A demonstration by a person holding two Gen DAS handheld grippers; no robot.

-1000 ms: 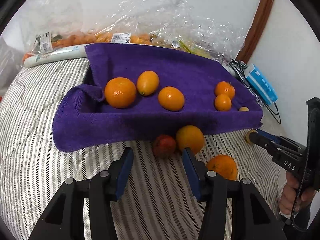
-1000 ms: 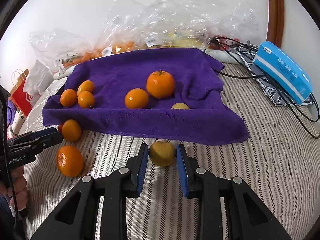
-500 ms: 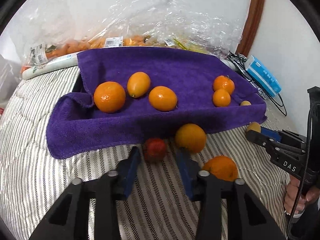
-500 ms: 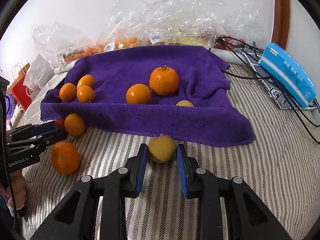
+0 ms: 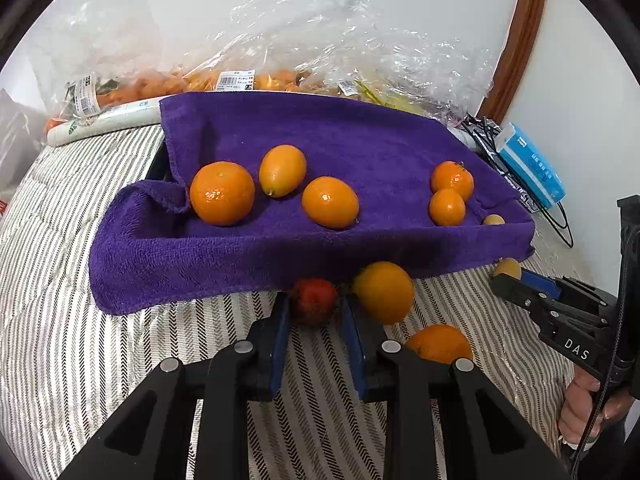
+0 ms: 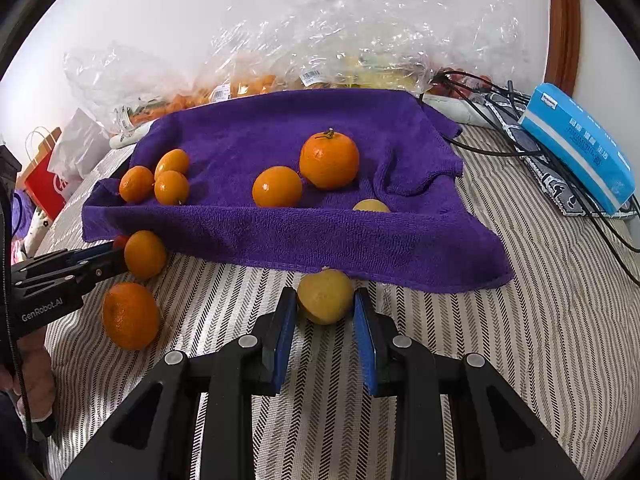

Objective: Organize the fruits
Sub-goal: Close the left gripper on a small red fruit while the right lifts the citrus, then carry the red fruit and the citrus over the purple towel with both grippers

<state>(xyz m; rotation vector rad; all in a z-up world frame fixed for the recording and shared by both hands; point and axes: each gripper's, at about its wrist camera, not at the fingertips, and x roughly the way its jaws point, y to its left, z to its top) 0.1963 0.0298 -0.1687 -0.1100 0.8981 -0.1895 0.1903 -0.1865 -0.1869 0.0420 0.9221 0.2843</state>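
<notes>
My left jaws [image 5: 314, 310] have just closed on the small red fruit [image 5: 313, 305] at the purple towel's [image 5: 200, 264] front edge on the striped bed [image 5: 80, 340]. My right jaws [image 6: 325, 312] clamp the yellow fruit [image 6: 325, 295] beside that same edge.

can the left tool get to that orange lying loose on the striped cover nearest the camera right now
Probably not yet. The left tool is shut on the red fruit, so it is occupied. The loose orange lies just right of it on the striped cover, with nothing between; once the tool is free, likely yes.
</notes>
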